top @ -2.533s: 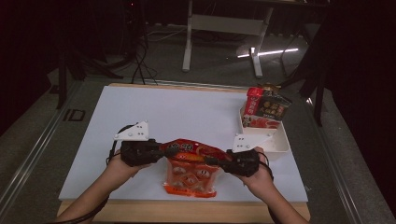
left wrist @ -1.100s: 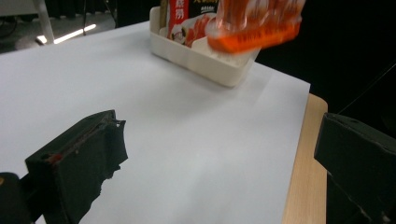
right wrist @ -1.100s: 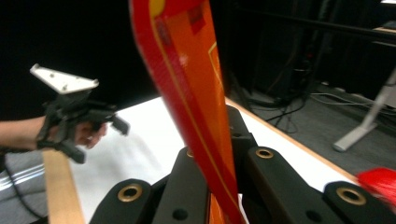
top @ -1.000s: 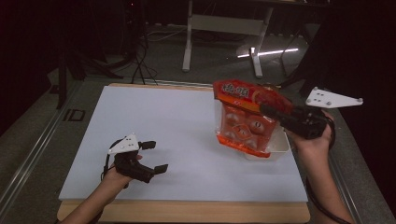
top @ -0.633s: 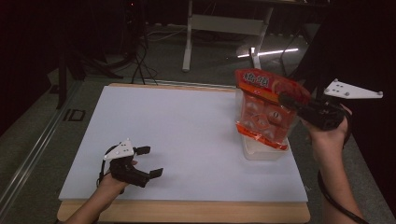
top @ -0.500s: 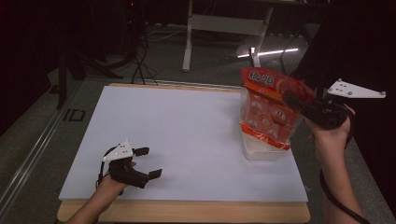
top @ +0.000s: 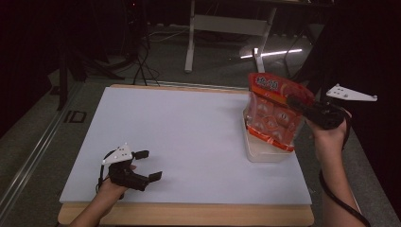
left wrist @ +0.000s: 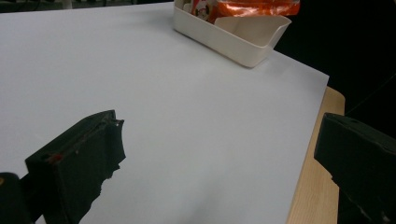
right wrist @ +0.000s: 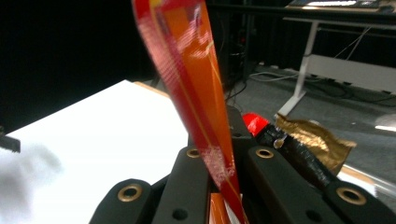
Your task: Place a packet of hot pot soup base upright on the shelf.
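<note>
An orange snack bag [top: 274, 111] with a clear window hangs upright over the white bin [top: 265, 152] at the table's right edge, its lower end down at the bin's rim. My right gripper [top: 297, 103] is shut on the bag's upper right corner; in the right gripper view the orange bag edge [right wrist: 201, 88] stands pinched between the two black jaws. My left gripper [top: 147, 165] rests low over the front left of the white table [top: 189, 127], open, with nothing between its fingers [left wrist: 79, 163]. The left gripper view shows the bin [left wrist: 233, 39] far off with the bag's bottom [left wrist: 252, 7] over it.
Other packets, a red one [right wrist: 254, 123] and a gold one [right wrist: 310, 137], lie in the bin behind the held bag. A wooden edge [top: 189, 213] borders the table's front. A desk frame [top: 222, 28] and cables stand on the dark floor beyond.
The right gripper has carried the bag right and down over the bin, turning it upright. The left gripper let go of the bag earlier and has stayed at the front left.
</note>
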Demonstrator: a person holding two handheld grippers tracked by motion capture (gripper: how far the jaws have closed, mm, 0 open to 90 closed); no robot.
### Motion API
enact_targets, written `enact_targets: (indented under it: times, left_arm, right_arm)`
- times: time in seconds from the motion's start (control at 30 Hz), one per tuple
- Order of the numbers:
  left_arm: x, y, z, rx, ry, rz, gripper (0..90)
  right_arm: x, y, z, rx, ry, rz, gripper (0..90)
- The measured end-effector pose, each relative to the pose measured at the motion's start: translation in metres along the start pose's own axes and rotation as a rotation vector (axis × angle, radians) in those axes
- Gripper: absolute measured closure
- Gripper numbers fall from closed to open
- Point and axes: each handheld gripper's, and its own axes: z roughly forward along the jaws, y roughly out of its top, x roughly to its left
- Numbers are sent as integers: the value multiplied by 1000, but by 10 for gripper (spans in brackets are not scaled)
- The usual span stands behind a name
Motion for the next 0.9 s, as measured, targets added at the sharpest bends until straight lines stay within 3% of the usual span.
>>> enact_targets:
  times: [0.17, 0.23, 0.57, 0.8, 0.9]
  left_arm:
    - [2, -2, 0, -3, -1, -10, 7]
    - [3, -3, 0, 1, 3, -10, 7]
    - [6, -6, 0, 6, 5, -18, 7]
    - [7, -6, 1, 6, 4, -24, 7]
    - [7, -7, 2, 4, 3, -27, 7]
  right_arm:
    - [-7, -10, 6, 28, 1, 20, 900]
    - [-11, -13, 7, 28, 25, 38, 900]
    - [-15, -25, 19, 74, 40, 71, 900]
    - [-26, -51, 25, 91, 28, 143, 900]
    - [-31, -57, 21, 64, 28, 172, 900]
